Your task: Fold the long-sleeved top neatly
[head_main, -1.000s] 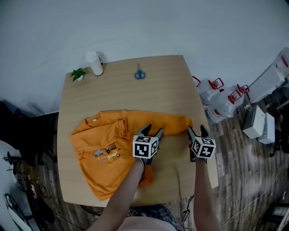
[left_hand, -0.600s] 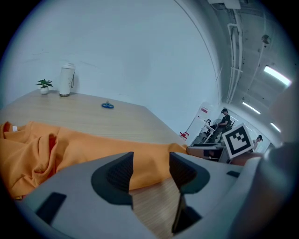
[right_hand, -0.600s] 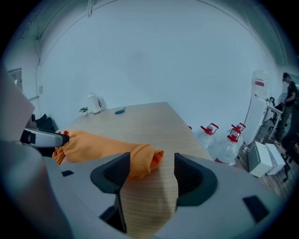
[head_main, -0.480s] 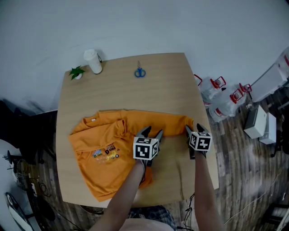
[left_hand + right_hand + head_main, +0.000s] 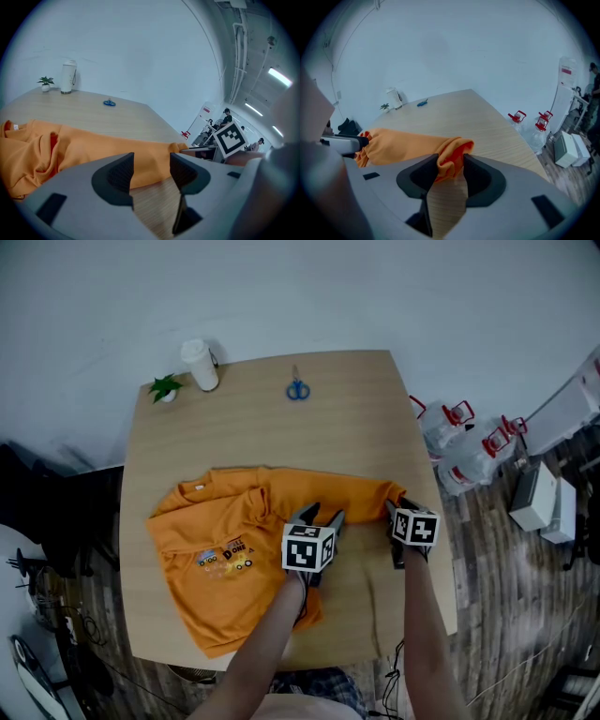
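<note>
An orange long-sleeved top (image 5: 216, 549) lies on the wooden table (image 5: 356, 418), its body at the left. One sleeve (image 5: 352, 491) stretches right toward the table's edge. My right gripper (image 5: 398, 507) is at the sleeve's end; its jaws are closing, and the bunched cuff (image 5: 452, 154) sits between the pads and touches both. My left gripper (image 5: 317, 515) hovers open over the sleeve's near edge at mid-length. In the left gripper view the sleeve (image 5: 117, 145) runs just beyond the pads, with nothing between them.
At the table's far side stand a white cup (image 5: 200, 365), a small green plant (image 5: 165, 388) and blue scissors (image 5: 297, 389). The table's right edge is close to my right gripper. Water jugs (image 5: 450, 427) and boxes sit on the floor to the right.
My right gripper has dropped onto the sleeve's end and its jaws have narrowed around the cuff. The left gripper has stayed put.
</note>
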Demonstrator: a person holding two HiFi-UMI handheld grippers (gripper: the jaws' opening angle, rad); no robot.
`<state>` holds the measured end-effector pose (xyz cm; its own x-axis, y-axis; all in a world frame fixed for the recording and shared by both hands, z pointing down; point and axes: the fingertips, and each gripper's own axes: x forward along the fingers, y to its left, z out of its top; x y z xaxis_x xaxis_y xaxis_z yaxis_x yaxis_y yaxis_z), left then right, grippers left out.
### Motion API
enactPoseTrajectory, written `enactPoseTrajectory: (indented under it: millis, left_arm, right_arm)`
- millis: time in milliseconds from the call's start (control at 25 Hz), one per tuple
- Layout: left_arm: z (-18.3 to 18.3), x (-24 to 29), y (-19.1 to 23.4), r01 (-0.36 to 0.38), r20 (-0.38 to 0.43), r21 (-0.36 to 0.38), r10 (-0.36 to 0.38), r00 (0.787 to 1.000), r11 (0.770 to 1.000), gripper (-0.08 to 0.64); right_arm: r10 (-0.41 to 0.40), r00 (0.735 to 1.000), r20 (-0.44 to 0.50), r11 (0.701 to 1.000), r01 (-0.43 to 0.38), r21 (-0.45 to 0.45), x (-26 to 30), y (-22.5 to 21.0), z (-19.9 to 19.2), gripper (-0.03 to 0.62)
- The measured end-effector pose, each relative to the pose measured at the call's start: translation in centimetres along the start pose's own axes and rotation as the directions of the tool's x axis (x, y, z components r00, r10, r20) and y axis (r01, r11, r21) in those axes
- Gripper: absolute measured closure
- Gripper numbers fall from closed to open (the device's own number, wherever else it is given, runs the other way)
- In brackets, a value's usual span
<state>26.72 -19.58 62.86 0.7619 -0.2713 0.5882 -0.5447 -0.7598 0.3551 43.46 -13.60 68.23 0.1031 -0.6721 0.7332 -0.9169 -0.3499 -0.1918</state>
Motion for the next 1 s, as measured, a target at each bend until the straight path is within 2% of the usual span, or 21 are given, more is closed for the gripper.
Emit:
enactPoseTrajectory:
  millis: [160, 240, 360, 640, 800, 1000]
  left_arm:
    - [-0.1, -0.5, 0.2, 0.001, 0.005, -0.005, -0.001, 1.0, 1.0, 0.319]
    - [0.0, -0.7, 0.3, 0.0, 0.007, -0.008, 0.0, 1.0, 1.0, 0.318]
    - [-0.1, -1.2, 0.7, -0.003, 0.01, -0.012, 0.004, 1.0, 1.0, 0.319]
    - [0.9, -3.9, 3.4, -0.058, 0.056, -0.057, 0.061, 0.997, 0.997, 0.319]
    - [1.9, -6.7, 6.6, -0.117, 0.091, -0.105, 0.127, 0.988, 0.988, 0.319]
    - [1.7, -10.9, 11.4, -0.202, 0.109, -0.172, 0.222, 0.969, 0.964, 0.319]
  right_arm:
    - [0.026, 1.0, 0.016, 0.998, -0.027, 0.051, -0.1, 0.3, -0.1, 0.469]
    - [0.022, 1.0, 0.018, 0.999, -0.022, 0.044, -0.3, 0.4, 0.1, 0.517]
    - [0.002, 1.0, 0.03, 1.0, -0.003, 0.011, -0.9, 0.6, 0.7, 0.543]
    - [0.018, 0.994, 0.106, 0.995, -0.008, -0.096, -3.2, 3.3, 3.9, 0.552]
    - [0.057, 0.988, 0.14, 0.984, -0.032, -0.177, -4.3, 7.0, 6.4, 0.552]
    - [0.141, 0.978, 0.156, 0.965, -0.101, -0.241, -4.5, 12.9, 8.4, 0.552]
